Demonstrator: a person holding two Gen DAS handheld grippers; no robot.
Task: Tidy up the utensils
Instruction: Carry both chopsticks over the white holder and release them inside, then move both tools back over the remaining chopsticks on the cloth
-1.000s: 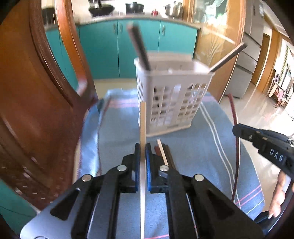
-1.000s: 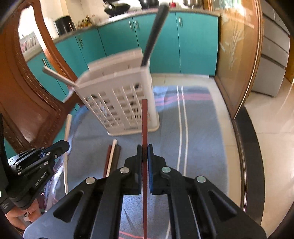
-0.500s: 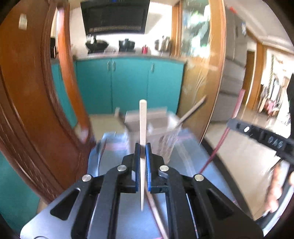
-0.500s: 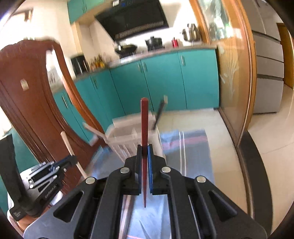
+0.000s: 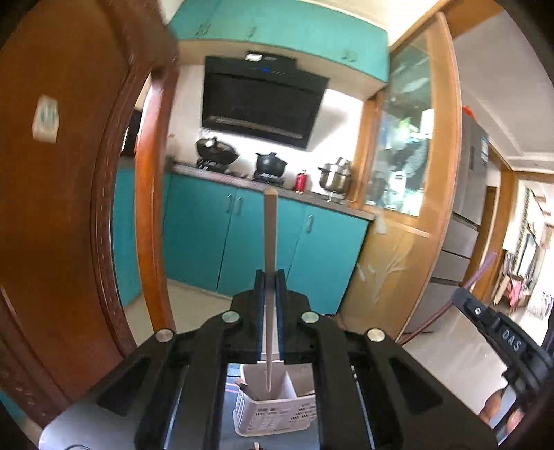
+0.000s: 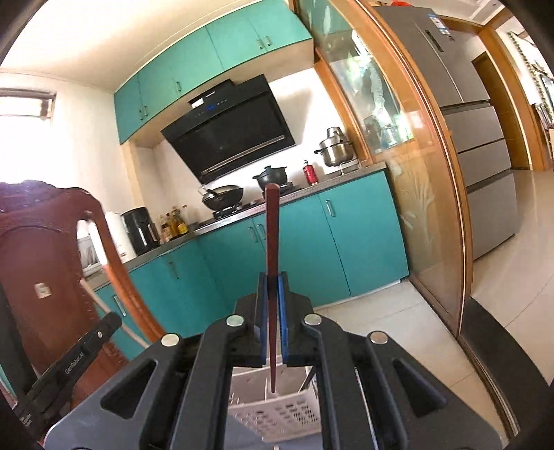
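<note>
**Two sticks poised over the basket**

Left wrist: the left gripper (image 5: 270,277) pinches a pale stick (image 5: 269,235) upright, its lower tip above the basket (image 5: 277,412) (likely lined up for a drop).

Right wrist: the right gripper (image 6: 273,280) clamps a red stick (image 6: 271,235) upright, tip over the basket (image 6: 277,415), presumably to slide in.

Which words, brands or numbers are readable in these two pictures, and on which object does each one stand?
"DAS": on the side of the right gripper, seen from the left wrist view.
"GenRobot.AI": on the side of the left gripper, seen from the right wrist view.
Too small or blurred to read: the sticker on the wooden chair, the range hood display, the fridge label.
</note>
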